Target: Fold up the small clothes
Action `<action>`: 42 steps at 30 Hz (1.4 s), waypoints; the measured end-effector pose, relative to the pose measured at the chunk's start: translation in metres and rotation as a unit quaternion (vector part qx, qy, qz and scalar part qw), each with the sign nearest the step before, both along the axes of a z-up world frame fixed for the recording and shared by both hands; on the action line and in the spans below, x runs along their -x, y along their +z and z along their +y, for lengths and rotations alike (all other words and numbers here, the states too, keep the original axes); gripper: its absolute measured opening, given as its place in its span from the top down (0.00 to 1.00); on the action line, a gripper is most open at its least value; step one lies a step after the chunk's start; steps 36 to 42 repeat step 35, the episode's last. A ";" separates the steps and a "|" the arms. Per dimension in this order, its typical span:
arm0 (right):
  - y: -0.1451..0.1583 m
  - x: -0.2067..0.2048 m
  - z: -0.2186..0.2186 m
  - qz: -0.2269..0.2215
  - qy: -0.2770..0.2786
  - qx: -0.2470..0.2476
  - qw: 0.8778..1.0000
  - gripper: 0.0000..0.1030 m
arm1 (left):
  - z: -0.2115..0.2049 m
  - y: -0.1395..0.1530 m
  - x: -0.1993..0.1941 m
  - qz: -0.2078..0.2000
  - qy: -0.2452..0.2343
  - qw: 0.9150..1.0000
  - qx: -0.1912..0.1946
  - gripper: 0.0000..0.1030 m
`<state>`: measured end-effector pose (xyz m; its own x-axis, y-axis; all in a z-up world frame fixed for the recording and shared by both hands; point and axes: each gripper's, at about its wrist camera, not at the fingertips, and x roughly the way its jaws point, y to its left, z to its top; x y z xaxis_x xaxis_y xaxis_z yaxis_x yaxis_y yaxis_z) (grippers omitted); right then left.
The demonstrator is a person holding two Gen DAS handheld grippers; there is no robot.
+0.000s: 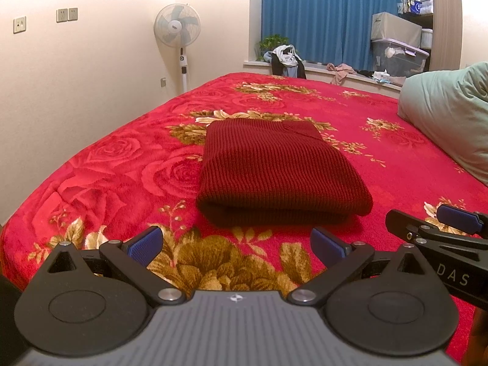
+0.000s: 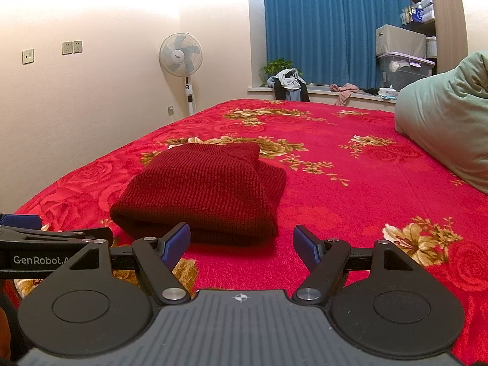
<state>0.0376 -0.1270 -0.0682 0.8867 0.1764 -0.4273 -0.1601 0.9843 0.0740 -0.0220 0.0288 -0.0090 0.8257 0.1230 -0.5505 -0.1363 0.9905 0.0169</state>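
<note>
A dark red knitted garment (image 1: 274,170) lies folded into a thick rectangle on the red floral bedspread (image 1: 122,167). It also shows in the right wrist view (image 2: 201,192), left of centre. My left gripper (image 1: 238,244) is open and empty, just short of the garment's near folded edge. My right gripper (image 2: 241,242) is open and empty, near the garment's front right corner. The right gripper's fingers (image 1: 454,219) show at the right edge of the left wrist view. The left gripper's arm (image 2: 45,244) shows at the left edge of the right wrist view.
A pale green pillow (image 1: 451,113) lies on the bed's right side. A standing fan (image 1: 178,30) is by the far wall. A window ledge (image 1: 323,71) under blue curtains holds loose clothes and a plant. Storage boxes (image 1: 396,45) stand at the back right.
</note>
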 end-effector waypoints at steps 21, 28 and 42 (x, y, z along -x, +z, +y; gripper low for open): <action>0.000 0.000 0.000 0.001 0.001 0.001 1.000 0.26 | 0.001 -0.004 0.000 0.003 0.000 1.000 0.003 0.00; -0.001 -0.001 -0.001 0.001 0.002 0.001 1.000 0.26 | 0.001 -0.004 0.000 0.004 0.000 1.000 0.004 0.00; -0.002 -0.002 -0.002 0.003 0.002 0.000 1.000 0.26 | 0.001 -0.004 -0.001 0.006 0.000 1.000 0.003 0.00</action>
